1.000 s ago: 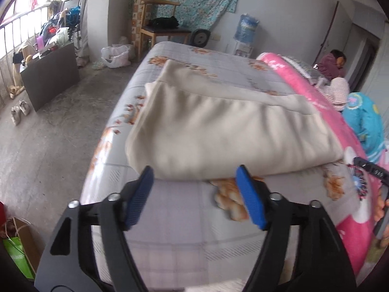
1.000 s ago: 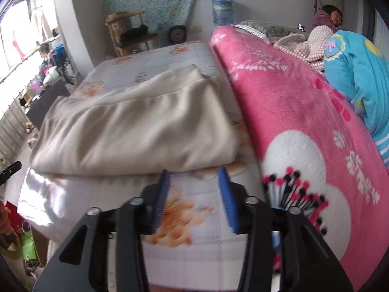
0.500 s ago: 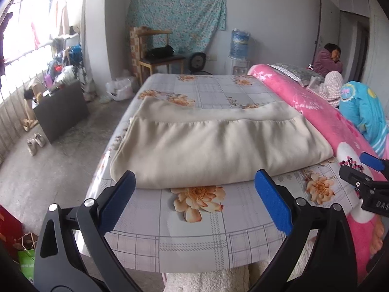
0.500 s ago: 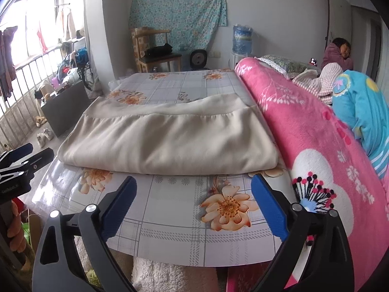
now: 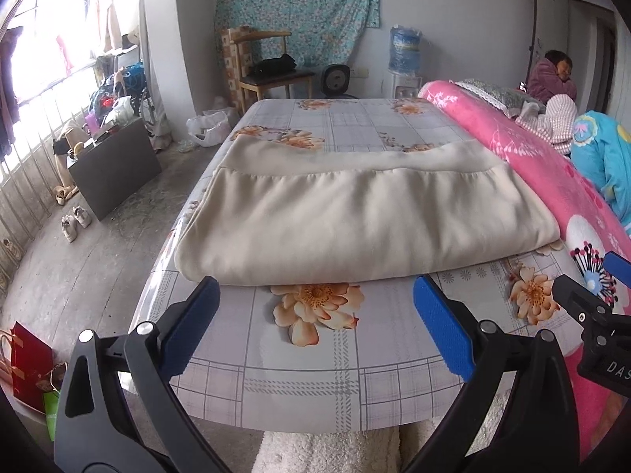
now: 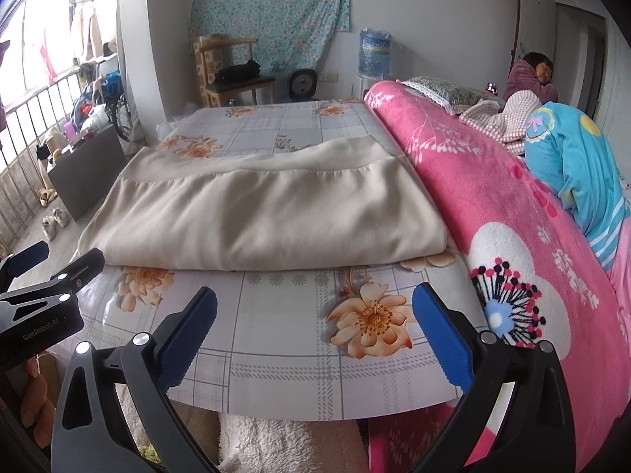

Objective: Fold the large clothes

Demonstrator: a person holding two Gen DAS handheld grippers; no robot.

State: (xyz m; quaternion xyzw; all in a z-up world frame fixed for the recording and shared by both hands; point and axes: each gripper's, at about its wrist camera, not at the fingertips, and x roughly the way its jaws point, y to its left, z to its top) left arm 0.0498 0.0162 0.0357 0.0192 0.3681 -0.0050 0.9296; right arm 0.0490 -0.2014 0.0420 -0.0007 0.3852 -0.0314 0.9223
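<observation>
Folded cream garment (image 5: 366, 220) rests on the bed (image 5: 347, 126).
My left gripper (image 5: 315, 327) and right gripper (image 6: 315, 327) hover at six o'clock, jaws wide, the right's opening, gripping nothing.

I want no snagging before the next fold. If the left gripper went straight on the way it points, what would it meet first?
Probably the flowered bedsheet, just short of the folded beige garment. The left gripper is open and empty. Depth is uncertain.
</observation>
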